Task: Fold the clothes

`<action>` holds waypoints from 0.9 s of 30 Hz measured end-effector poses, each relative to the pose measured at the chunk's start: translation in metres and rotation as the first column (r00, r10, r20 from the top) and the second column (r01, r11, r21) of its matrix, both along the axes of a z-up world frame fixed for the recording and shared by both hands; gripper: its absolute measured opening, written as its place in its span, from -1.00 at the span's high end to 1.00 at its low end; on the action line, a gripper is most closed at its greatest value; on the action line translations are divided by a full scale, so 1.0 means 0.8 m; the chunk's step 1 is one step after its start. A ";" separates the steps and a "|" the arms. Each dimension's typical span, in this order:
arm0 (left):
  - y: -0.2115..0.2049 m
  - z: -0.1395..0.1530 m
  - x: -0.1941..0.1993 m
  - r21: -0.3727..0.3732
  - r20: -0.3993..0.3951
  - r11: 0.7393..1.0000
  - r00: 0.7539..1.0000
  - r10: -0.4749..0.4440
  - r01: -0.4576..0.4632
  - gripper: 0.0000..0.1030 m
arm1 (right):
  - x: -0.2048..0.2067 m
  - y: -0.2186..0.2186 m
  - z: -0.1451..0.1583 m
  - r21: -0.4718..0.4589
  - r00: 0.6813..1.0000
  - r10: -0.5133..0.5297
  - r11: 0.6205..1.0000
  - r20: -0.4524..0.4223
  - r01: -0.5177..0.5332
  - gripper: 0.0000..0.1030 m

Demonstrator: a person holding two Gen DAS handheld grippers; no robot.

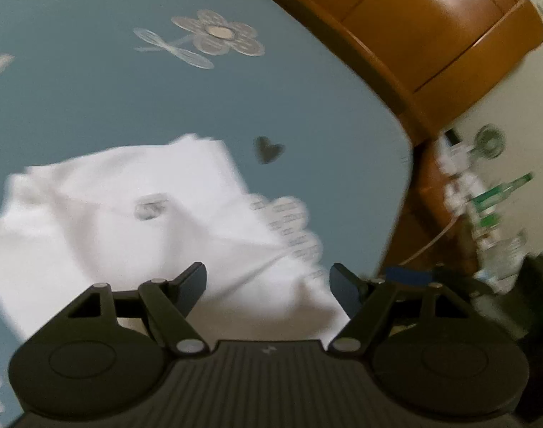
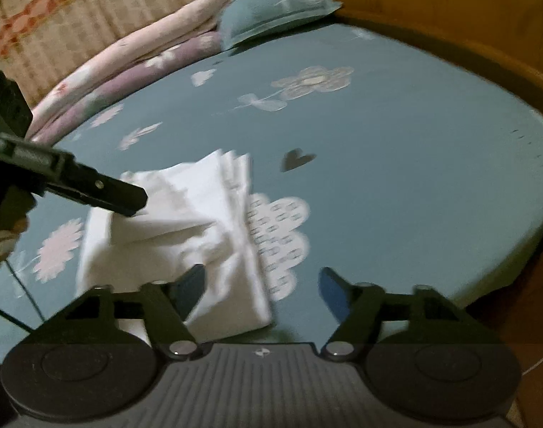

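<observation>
Black plastic fingers of my left gripper [image 1: 268, 285] are standing apart at the bottom of the left wrist view, with nothing pinched between them; they are hovering over the near edge of a white, partly folded cloth garment [image 1: 139, 221]. I am seeing that garment lying crumpled on a teal bedsheet printed with pale flowers [image 1: 111, 100], with a small grey mark on its upper layer and a dark heart print [image 1: 268, 149] on the sheet just beyond it. Behind the bed, a glossy brown wooden headboard [image 1: 432, 32] is curving across the top right, and some blurred green and white bottles [image 1: 485, 199] are standing beside it.

My right gripper [image 2: 260, 285] is also holding its jaws apart, empty, over the right near corner of the garment [image 2: 186, 228] and the sheet [image 2: 396, 178]. From this view I am watching the left gripper [image 2: 128, 198] reaching in from the left, its tip at the garment's upper fold; whether it is touching the cloth I cannot tell. Farther back, a rolled pink and lilac floral quilt [image 2: 139, 60] is lying along the bed's edge, next to a teal pillow [image 2: 275, 10].
</observation>
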State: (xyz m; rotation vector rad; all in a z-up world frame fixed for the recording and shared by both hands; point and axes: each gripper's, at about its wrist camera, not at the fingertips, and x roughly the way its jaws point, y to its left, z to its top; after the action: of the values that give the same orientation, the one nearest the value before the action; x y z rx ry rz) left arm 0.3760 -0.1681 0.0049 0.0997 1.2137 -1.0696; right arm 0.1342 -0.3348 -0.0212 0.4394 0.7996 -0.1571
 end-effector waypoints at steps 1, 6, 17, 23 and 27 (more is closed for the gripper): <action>0.012 0.000 -0.001 0.006 0.021 1.000 1.000 0.009 -0.010 -0.47 | 0.001 0.004 -0.003 0.024 1.000 0.012 1.000 -0.002 -0.012 -0.38; 0.068 0.003 -0.002 -0.001 0.053 0.998 0.996 0.065 -0.065 -0.47 | 0.011 0.013 -0.031 0.155 0.999 0.033 0.988 -0.011 -0.031 -0.29; 0.074 -0.025 0.002 -0.020 -0.083 0.996 0.993 0.083 -0.085 -0.54 | 0.026 0.015 -0.036 0.045 0.996 0.047 0.998 -0.073 -0.043 0.42; 0.045 -0.045 0.020 -0.037 -0.159 0.990 0.979 0.126 -0.133 -0.54 | 0.032 0.011 -0.005 -0.049 0.995 0.095 0.994 -0.036 -0.097 0.17; 0.028 -0.036 0.034 -0.074 -0.163 0.984 0.976 0.146 -0.159 -0.54 | 0.030 -0.007 -0.002 -0.049 0.994 0.101 0.994 -0.034 -0.103 0.17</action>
State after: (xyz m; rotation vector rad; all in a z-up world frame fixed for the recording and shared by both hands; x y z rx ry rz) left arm 0.4029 -0.1460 -0.0243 -0.1455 1.2928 -1.0075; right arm 0.1578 -0.3402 -0.0227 0.3485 0.8454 -0.0889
